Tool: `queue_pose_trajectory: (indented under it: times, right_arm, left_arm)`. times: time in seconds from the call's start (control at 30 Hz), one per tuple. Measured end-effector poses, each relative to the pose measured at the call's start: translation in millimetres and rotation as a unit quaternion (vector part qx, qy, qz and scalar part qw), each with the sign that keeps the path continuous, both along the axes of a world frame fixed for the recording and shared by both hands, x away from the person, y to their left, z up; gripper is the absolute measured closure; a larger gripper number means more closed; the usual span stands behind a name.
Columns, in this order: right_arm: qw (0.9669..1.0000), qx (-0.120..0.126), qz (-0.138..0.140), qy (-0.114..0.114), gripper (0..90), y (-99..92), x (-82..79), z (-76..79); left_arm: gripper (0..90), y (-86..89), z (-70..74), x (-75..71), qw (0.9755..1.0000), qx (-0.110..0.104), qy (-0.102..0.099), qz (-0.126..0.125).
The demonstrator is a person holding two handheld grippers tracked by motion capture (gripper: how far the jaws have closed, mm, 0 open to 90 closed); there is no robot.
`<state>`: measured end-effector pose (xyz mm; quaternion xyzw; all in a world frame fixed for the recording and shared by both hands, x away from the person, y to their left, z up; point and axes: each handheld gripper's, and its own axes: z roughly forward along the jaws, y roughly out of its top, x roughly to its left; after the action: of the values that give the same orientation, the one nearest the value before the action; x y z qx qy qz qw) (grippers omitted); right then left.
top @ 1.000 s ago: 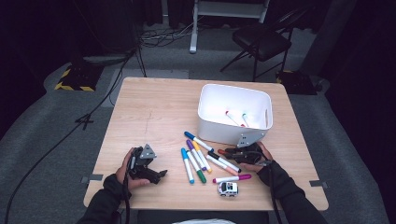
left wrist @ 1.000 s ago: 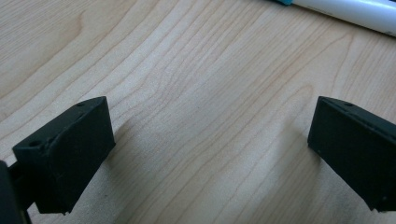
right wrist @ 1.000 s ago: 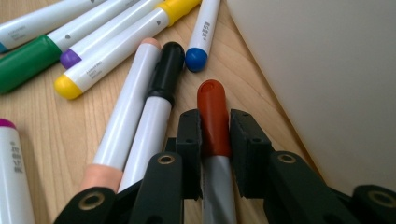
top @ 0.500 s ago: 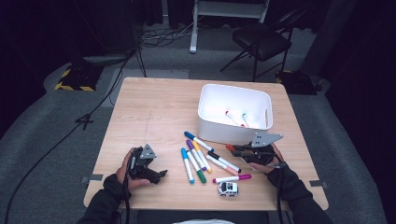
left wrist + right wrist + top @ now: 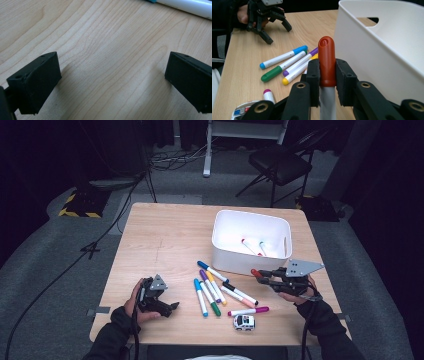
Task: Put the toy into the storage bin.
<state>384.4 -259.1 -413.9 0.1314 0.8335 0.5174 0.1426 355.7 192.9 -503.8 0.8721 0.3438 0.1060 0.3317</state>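
My right gripper (image 5: 262,278) hovers above the table just in front of the white bin (image 5: 220,245), shut on a red-capped marker (image 5: 255,272). In the right gripper view the red cap (image 5: 327,56) stands up between the two pads of the right gripper (image 5: 327,72), close to the bin's wall (image 5: 372,50). My left gripper (image 5: 168,308) rests on the table at the front left. Its jaws stand wide open over bare wood in the left gripper view (image 5: 112,82). Two markers (image 5: 248,246) lie inside the bin.
Several markers lie loose between the grippers: blue (image 5: 200,297), green (image 5: 210,301), black (image 5: 240,293) and pink (image 5: 248,311). A small toy car (image 5: 244,322) sits near the front edge. A white marker barrel (image 5: 185,5) lies just beyond the left jaws.
My right gripper has lifted off the table with the red-capped marker and moved up beside the bin. The left gripper has stayed where it was.
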Motion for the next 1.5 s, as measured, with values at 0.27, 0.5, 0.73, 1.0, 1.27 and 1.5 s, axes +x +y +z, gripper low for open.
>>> queue_pose_trajectory:
  times: [0.27, 0.5, 0.73, 1.0, 1.27, 1.5]
  right_arm:
    - [0.9997, 0.011, 0.002, -0.022, 74.7, -7.7, -2.6, 34.6]
    - [0.9992, 0.012, -0.002, -0.037, 74.7, -12.7, 0.2, 64.8]
    - [0.9989, 0.006, -0.008, -0.046, 74.7, -13.0, 5.8, 86.4]
    - [0.9983, 0.003, -0.015, -0.056, 74.7, -10.7, 19.2, 104.6]
    - [0.9979, -0.014, -0.030, -0.056, 74.7, -3.2, 40.6, 110.0]
    - [0.9977, -0.030, -0.038, -0.048, 74.7, 5.5, 58.2, 108.5]
  left_arm:
    - [0.6, 0.0, 0.0, 0.0, 1.0000, 0.000, 0.000, 0.000]
    - [0.6, 0.0, 0.0, 0.0, 1.0000, 0.000, 0.000, 0.000]
    - [0.6, 0.0, 0.0, 0.0, 1.0000, 0.000, 0.000, 0.000]
    - [0.6, 0.0, 0.0, 0.0, 1.0000, 0.000, 0.000, 0.000]
    - [0.6, 0.0, 0.0, 0.0, 1.0000, 0.000, 0.000, 0.000]
    - [0.6, 0.0, -0.1, 0.0, 1.0000, 0.001, -0.002, 0.001]
